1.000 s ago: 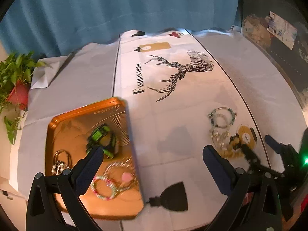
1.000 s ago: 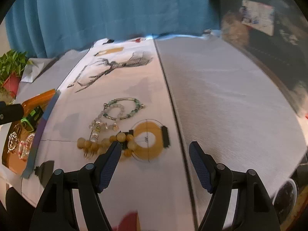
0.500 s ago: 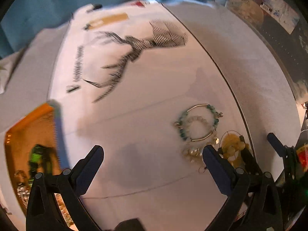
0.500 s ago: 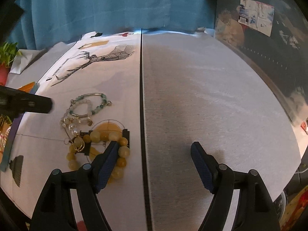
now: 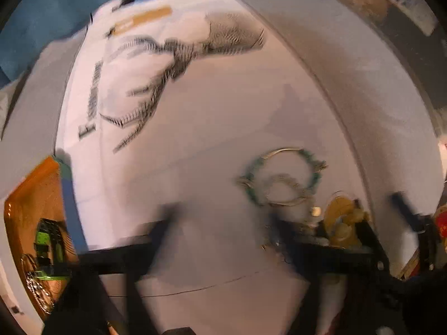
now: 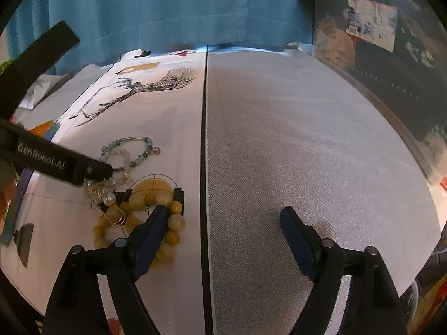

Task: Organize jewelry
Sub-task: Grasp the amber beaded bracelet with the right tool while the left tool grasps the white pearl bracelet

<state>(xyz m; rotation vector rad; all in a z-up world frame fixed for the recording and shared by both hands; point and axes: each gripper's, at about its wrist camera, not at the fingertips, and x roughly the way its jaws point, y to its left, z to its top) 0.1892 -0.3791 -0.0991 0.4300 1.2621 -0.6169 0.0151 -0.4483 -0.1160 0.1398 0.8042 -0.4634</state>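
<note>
we see the left tool [image 6: 95,171] come in from the left of the right wrist view, tip down on the clear bead bracelet [image 6: 107,192]; its jaws have just been closing, and whether they pinch a bead we cannot tell through the blur. the right tool [image 6: 223,220] hangs apart with nothing between, its left finger [image 6: 152,230] over the yellow bead bracelet [image 6: 170,223]. the green bead bracelet [image 6: 134,150] lies above these on the table [image 6: 307,139]. the orange tray [image 5: 25,203] sits at lower left of the left wrist view.

The green bead bracelet [image 6: 131,150] lies at twelve o'clock from the big bead bracelet [image 6: 167,223]; the tray [image 5: 25,209] sits far off at nine o'clock.
</note>
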